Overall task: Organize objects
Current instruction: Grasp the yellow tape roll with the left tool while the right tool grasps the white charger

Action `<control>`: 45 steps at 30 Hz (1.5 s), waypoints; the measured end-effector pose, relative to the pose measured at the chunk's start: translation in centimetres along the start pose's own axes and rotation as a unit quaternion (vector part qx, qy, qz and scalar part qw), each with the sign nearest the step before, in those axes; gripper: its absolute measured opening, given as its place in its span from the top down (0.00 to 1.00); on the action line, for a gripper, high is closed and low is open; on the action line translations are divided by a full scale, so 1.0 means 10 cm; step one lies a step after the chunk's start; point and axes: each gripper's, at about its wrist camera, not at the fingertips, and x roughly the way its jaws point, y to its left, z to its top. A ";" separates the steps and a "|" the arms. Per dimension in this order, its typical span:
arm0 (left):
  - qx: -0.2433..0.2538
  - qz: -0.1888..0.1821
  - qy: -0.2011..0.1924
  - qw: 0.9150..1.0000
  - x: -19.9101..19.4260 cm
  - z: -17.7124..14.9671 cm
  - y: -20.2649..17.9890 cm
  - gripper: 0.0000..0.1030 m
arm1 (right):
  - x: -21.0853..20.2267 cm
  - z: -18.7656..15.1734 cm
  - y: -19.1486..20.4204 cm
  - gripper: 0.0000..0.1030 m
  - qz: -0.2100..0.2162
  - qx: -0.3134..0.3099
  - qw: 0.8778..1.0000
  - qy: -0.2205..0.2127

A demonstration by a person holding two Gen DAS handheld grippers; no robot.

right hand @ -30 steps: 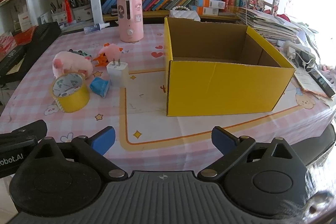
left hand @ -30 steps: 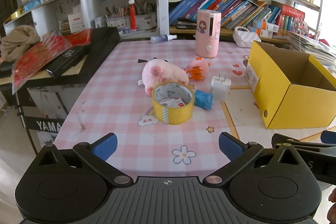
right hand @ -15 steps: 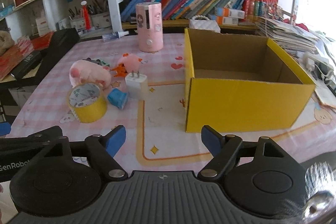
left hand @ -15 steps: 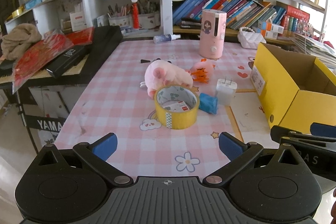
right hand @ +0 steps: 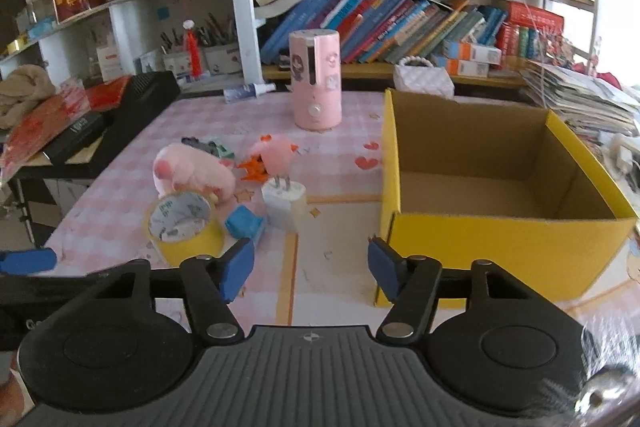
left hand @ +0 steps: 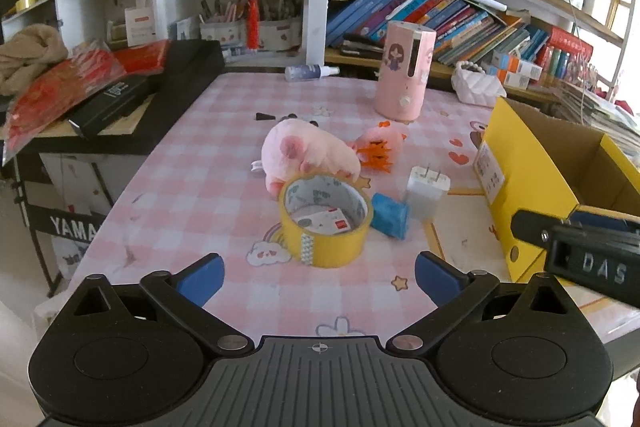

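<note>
Pink checked table (left hand: 192, 187), tape roll (left hand: 326, 223) ahead of empty, parted left jaws

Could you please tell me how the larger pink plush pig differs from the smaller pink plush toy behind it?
The larger pink plush pig is pale pink; the smaller pink plush toy is deeper pink with orange trim. The pig lies against the yellow tape roll; the smaller toy sits just beyond the white plug-in charger. Both are soft toys resting on the checked tablecloth.

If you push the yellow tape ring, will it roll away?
Probably not yet. The yellow tape ring lies flat on the table with its hole facing up, so a push would likely slide it. Stood on its edge, it could roll. It looks stiff, and the pink plush pig right behind could block it.
</note>
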 end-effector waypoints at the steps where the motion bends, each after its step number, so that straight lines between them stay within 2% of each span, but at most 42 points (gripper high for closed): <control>1: 0.003 0.000 0.000 1.000 0.03 0.01 -0.01 0.05 | 0.03 0.03 0.00 0.43 0.005 0.000 1.000 -0.001; 6: 0.019 0.006 0.011 1.000 0.23 0.04 -0.04 0.08 | 0.22 0.16 0.01 0.43 0.028 -0.007 1.000 0.003; 13: 0.032 0.012 0.007 0.999 0.56 0.12 -0.07 0.09 | 0.64 0.31 0.03 0.43 0.036 -0.022 0.999 0.019; 17: 0.040 0.018 0.019 0.999 0.79 0.13 -0.10 0.07 | 0.88 0.38 0.09 0.43 0.042 -0.045 0.998 0.023; 23: 0.045 0.031 0.026 0.998 1.03 0.16 -0.13 0.07 | 1.33 0.46 0.24 0.43 0.032 -0.090 0.994 0.059; 31: 0.041 0.031 0.038 0.998 1.25 0.19 -0.11 0.09 | 1.77 0.46 0.19 0.43 0.029 -0.074 0.990 0.116; 32: 0.042 0.028 0.038 0.998 1.27 0.20 -0.11 0.15 | 1.79 0.45 0.18 0.44 0.029 -0.071 0.990 0.119; 33: 0.043 0.023 0.037 0.998 1.27 0.20 -0.11 0.16 | 1.81 0.45 0.18 0.47 0.031 -0.068 0.990 0.122; 34: 0.043 0.022 0.038 0.998 1.28 0.21 -0.12 0.16 | 1.83 0.45 0.17 0.54 0.037 -0.067 0.989 0.126; 35: 0.041 0.021 0.037 0.998 1.27 0.22 -0.11 0.16 | 1.82 0.45 0.18 0.59 0.042 -0.067 0.989 0.126; 38: 0.030 0.014 0.021 0.999 1.16 0.26 -0.10 0.16 | 1.77 0.47 0.18 0.59 0.046 -0.066 0.990 0.117; 45: 0.035 -0.002 -0.027 0.999 0.68 0.38 -0.06 0.16 | 1.38 0.69 0.17 0.59 0.063 -0.048 0.995 0.052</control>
